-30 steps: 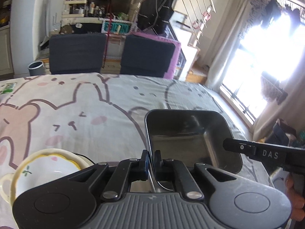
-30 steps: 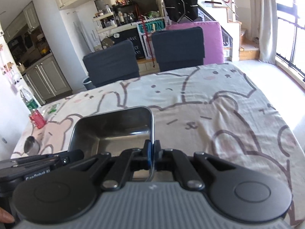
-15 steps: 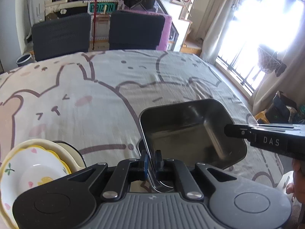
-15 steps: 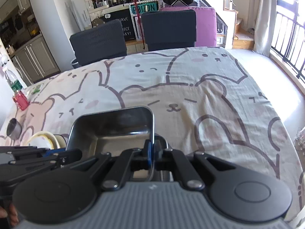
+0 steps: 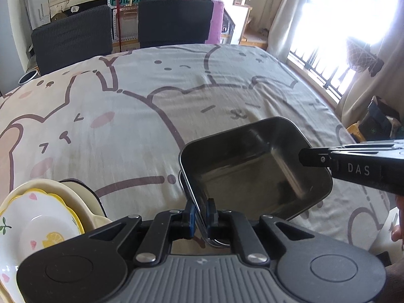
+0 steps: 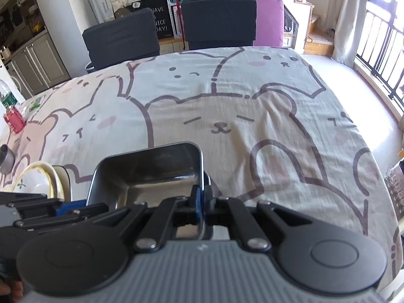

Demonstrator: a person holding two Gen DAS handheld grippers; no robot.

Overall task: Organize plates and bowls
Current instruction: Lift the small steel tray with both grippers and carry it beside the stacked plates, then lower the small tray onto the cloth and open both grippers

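Fingers [image 5: 192, 214] of both grippers clamping steel tray [image 5: 255, 174], lowered nearer tablecloth [image 5: 141, 116]

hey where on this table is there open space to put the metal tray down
Open tablecloth stretches from the metal tray to the two dark chairs, and right toward the window. The near left is crowded: stacked ceramic dishes beside the tray, a steel cup and a bottle further left.

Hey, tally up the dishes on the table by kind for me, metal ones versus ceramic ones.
Square metal dishes: 2, the held metal dish and a second rim under it.
Ceramic dishes: 2, the floral plate in the cream dish.
Total: 4
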